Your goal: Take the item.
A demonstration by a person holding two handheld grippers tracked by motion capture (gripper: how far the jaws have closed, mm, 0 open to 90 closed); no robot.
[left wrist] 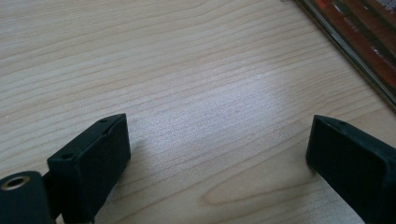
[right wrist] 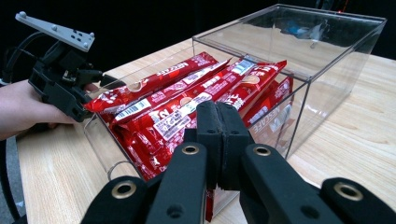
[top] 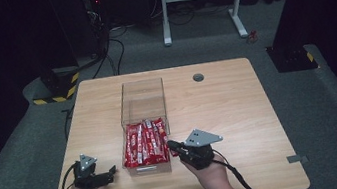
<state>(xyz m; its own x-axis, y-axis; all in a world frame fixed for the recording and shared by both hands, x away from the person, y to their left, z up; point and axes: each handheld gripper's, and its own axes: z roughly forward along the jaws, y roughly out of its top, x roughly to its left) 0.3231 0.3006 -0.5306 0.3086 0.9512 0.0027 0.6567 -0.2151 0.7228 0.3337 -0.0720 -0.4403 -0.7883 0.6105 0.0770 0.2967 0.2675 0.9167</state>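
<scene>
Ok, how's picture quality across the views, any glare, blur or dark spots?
High view: table lit, surroundings nearly black. Left gripper view: soft glare patch on the wood, clear box edge blurred. Right gripper view: its shut jaws slightly soft, red packets sharp, reflections on the clear box.

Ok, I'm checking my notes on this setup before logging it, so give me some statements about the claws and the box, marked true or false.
1. The left claw is open over bare wood. True.
2. The right claw is wide open. False: its jaws are pressed together.
3. The clear box holds red packets at its near end. True.
4. The red packets are spread across the table. False: they sit inside the box.
5. The left claw grips a packet. False: nothing lies between its jaws.
</scene>
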